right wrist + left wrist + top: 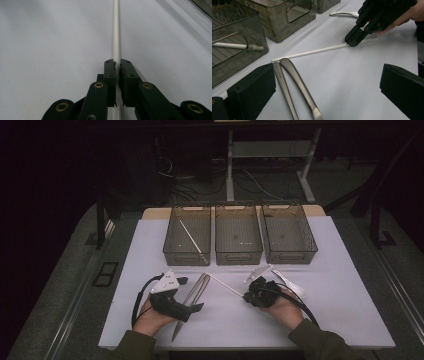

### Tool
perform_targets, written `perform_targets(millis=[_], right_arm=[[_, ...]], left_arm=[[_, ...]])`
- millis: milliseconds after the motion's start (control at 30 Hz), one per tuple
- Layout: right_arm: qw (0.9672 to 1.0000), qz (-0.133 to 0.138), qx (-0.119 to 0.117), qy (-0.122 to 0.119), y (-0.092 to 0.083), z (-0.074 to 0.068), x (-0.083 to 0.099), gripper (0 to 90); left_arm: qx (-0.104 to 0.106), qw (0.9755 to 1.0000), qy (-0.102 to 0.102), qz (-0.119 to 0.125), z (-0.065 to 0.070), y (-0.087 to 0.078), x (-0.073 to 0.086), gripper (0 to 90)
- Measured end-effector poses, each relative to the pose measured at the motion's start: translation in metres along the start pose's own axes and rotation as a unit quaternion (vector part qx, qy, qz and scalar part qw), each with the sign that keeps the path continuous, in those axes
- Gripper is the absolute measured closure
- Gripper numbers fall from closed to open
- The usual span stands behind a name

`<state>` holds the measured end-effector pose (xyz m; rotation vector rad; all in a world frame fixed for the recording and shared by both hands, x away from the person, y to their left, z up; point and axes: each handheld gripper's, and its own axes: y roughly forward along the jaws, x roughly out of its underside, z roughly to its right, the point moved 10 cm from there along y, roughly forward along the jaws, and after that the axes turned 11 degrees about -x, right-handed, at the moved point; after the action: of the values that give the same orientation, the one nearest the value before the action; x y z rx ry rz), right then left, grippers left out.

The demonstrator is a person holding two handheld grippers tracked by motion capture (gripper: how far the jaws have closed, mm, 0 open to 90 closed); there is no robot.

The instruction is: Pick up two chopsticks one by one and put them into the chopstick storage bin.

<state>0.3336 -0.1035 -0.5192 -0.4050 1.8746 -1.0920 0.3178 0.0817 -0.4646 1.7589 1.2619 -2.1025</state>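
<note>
R gripper jaws clamped on thin white plastic chopstick, stick flat on white tabletop, long axis running far-left from jaws twd grey metal utensil handles. L gripper jaws wide apart, holding nothing, near-left of stick's free tip. Second stick in left smoky bin.

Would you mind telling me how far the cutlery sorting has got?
One white chopstick already lies in the left bin. The right tool is shut on the second chopstick. Two metal utensils and a white spoon are on the table; the other bins look empty.
</note>
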Motion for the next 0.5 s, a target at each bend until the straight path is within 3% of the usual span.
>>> perform_targets(millis=[233,500], right_arm=[[0.9996,0.007,-0.016,0.022,-0.0015,0.0017,0.0003,84.1],[0.9995,0.014,-0.023,0.017,-0.0088,0.0056,-0.0014,84.2]], left_arm=[[0.0,1.0,-0.001,0.001,0.0002,-0.0008,-0.0006,0.0],[0.001,1.0,-0.003,0.003,0.0004,-0.0012,-0.0012,0.0]])
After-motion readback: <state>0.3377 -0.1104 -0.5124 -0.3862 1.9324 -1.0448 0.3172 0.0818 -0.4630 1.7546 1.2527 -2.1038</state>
